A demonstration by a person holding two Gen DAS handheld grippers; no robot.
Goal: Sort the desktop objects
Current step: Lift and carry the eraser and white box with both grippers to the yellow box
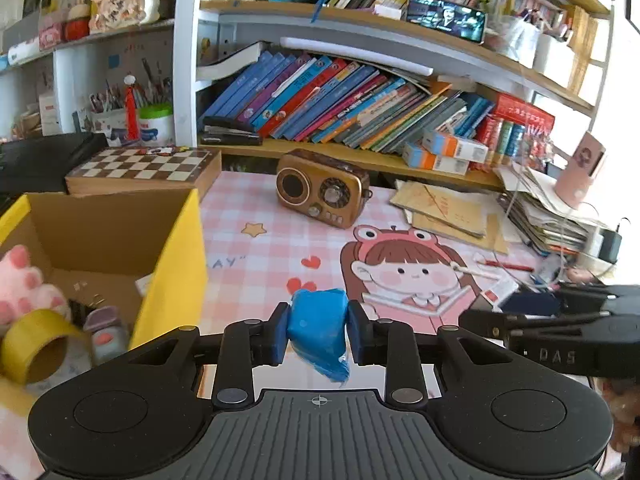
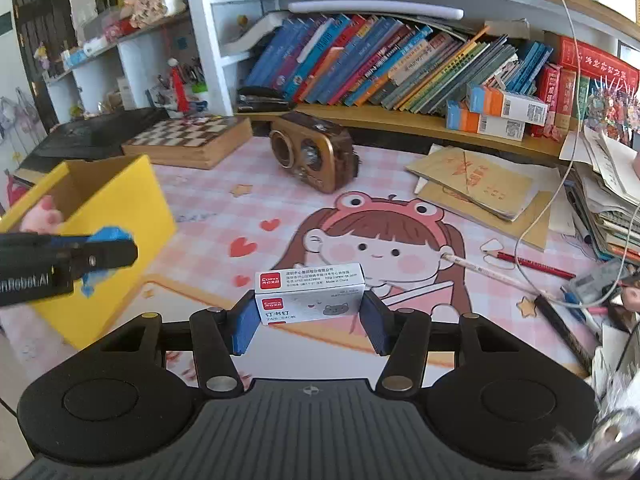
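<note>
The left gripper pinches a blue packet, yellow box at 9 o'clock; the right gripper clamps a staple box.

Left wrist camera rides low behind its gripper, close over the desk mat, facing the bookshelf. Right wrist camera looks likewise, from further right. Both share radio, chessboard, yellow box.
</note>
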